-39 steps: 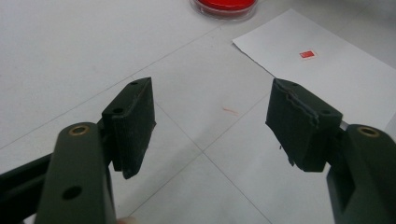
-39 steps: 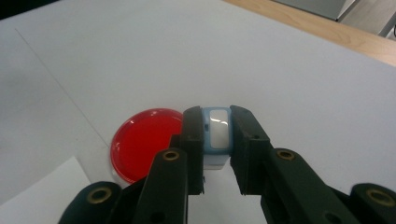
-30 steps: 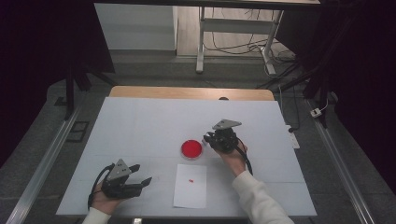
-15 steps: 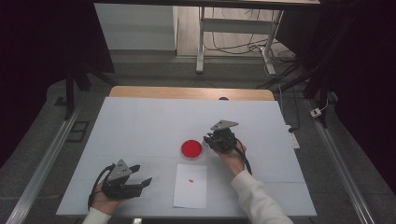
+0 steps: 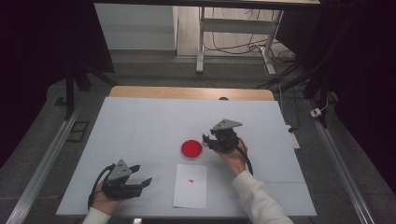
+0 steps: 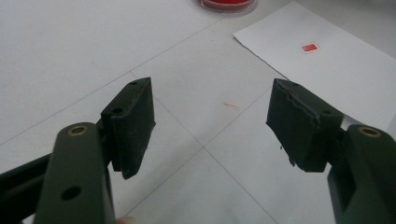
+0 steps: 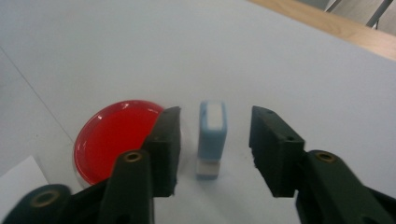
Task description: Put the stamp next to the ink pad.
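The small blue stamp (image 7: 212, 138) lies flat on the white table (image 5: 140, 121), lengthwise between the jaws of the right gripper (image 7: 215, 149) — and the pads are off it, a gap showing on either side. Those jaws have just been opening, the stamp sitting loose between them. In the right gripper view the red ink dish (image 7: 116, 137) is at about nine o'clock from the stamp, just beside the near jaw, partly behind it.

From the high view, the right gripper (image 5: 212, 140) sits at three o'clock of the red ink dish (image 5: 192, 149), close by. The white sheet of paper (image 5: 190, 185) lies at six o'clock of the dish, a little apart from it, with a small red stamped mark (image 5: 191, 180) near its middle.

Over at roughly eight o'clock from the dish, well apart, the left gripper (image 5: 142, 183) rests low by the table's near edge in the person's hand — jaws spread, nothing between them. In the left gripper view its pads (image 6: 133, 123) frame bare table, with the paper (image 6: 336, 70) at two o'clock.
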